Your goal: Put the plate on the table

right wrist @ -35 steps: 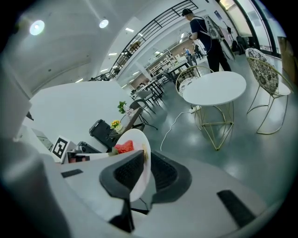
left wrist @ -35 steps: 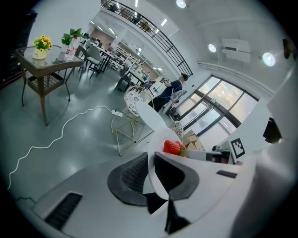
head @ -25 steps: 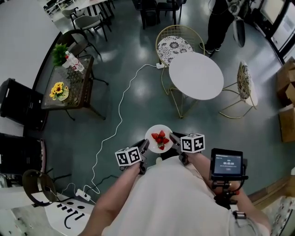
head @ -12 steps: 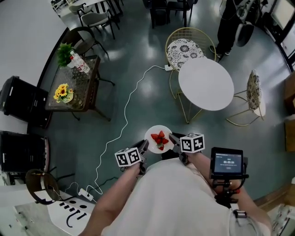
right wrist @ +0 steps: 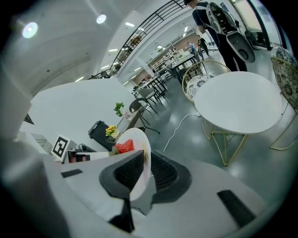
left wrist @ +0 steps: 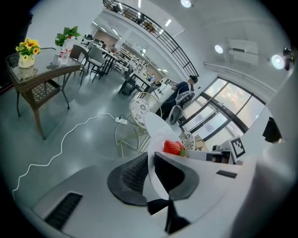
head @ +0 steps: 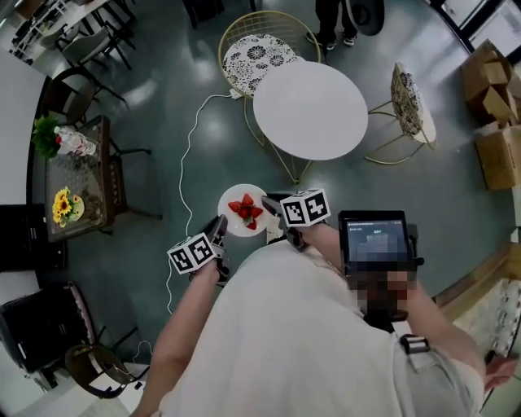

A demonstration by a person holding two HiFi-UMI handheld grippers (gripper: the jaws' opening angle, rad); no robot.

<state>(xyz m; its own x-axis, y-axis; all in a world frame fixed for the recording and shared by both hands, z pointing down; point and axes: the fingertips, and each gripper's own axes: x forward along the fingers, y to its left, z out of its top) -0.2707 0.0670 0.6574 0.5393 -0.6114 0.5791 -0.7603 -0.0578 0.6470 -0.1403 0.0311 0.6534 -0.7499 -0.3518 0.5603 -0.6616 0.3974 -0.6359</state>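
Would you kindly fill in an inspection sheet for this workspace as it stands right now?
Surface: round white table, top bare.
Job's things: plate carrying strawberries, held in the air short of the table.
Clutter: nothing seen on the table.
Grippers: left gripper and right gripper each shut on opposite edges of the plate.
Cables: white cable snaking across the floor.
Surroundings: gold wire chairs at the table, side table with flowers, cardboard boxes, a person standing beyond.
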